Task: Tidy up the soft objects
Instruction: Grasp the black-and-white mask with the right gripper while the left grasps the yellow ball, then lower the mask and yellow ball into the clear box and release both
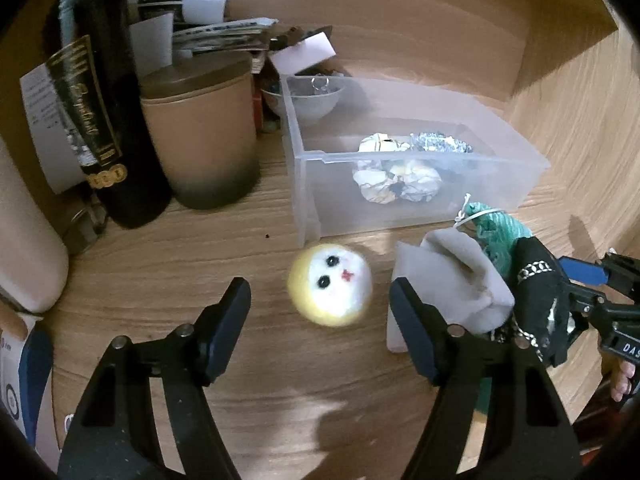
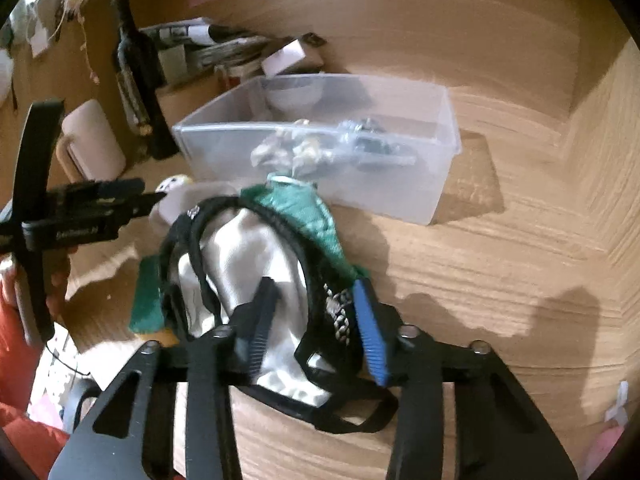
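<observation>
A round yellow plush ball with a white face (image 1: 330,284) lies on the wooden table, just ahead of my left gripper (image 1: 320,304), which is open and empty around it. A grey-white soft cloth (image 1: 452,276) lies beside the right finger. My right gripper (image 2: 316,316) is shut on a black-trimmed white sleep mask (image 2: 248,264); the mask also shows in the left wrist view (image 1: 536,284). A green cloth (image 2: 308,208) lies under the mask. A clear plastic bin (image 1: 400,184) holds crumpled scrunchies (image 1: 396,180); the bin also shows in the right wrist view (image 2: 420,184).
A dark wine bottle (image 1: 100,120), a brown lidded canister (image 1: 200,132), a white mug (image 2: 92,144), a small bowl (image 1: 308,100) and stacked papers (image 1: 192,12) crowd the left back. Wooden walls close the back and right.
</observation>
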